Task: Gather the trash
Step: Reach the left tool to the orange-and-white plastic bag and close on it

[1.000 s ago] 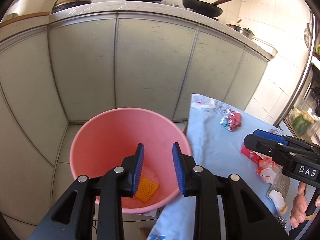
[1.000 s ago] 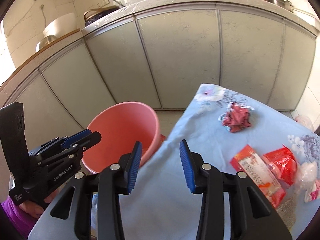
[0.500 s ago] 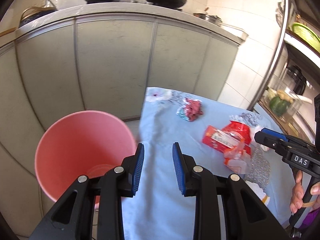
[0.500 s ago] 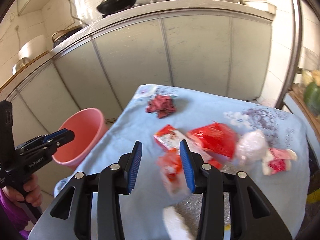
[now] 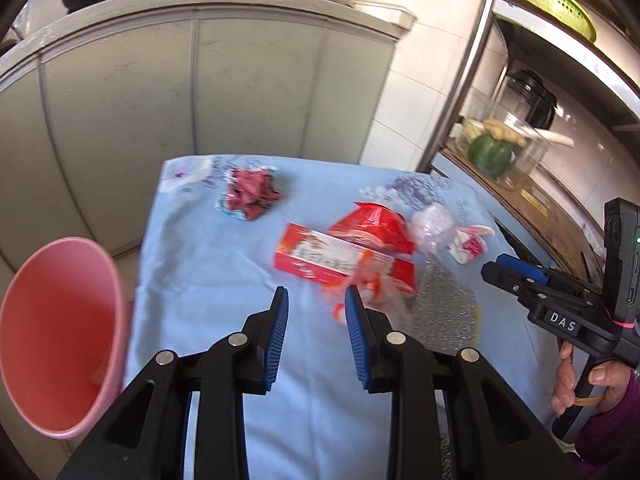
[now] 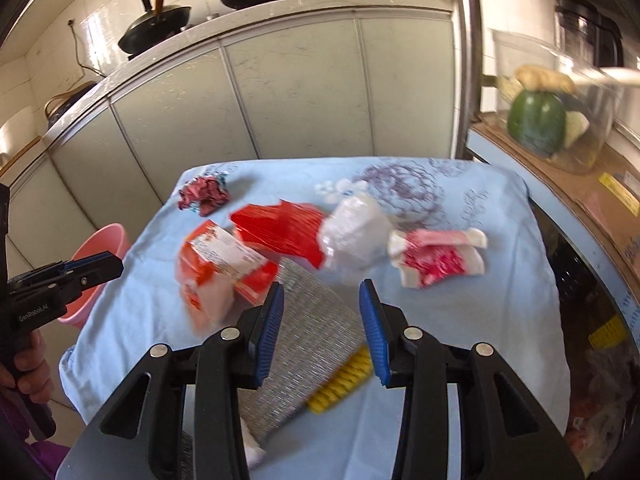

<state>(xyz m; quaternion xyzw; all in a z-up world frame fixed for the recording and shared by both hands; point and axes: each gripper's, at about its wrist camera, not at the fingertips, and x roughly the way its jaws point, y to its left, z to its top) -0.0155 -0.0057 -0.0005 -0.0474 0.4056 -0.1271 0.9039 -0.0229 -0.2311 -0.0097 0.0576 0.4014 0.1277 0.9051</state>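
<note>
left gripper (image 5: 316, 304): empty, jaws apart | right gripper (image 6: 322, 302): empty, jaws apart | red carton (image 5: 340, 258): flat on desk (image 5: 208, 264) ahead of left gripper, long axis slanting left-to-right

Pink bucket (image 5: 60, 332), pale blue floral cloth (image 6: 460, 184) over tabletop, red wrapper (image 6: 280, 228), orange-and-white box (image 6: 224, 260), silver glittery pouch (image 6: 308, 332), dark red crumple (image 5: 250, 192), blue pads (image 6: 370, 332).

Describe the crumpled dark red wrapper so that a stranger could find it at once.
Start at the blue tablecloth in front of the grey cabinets. Go to its far left corner, on the pink bucket side. The dark red wrapper lies there alone, away from the bright red packets heaped in the middle.
</note>
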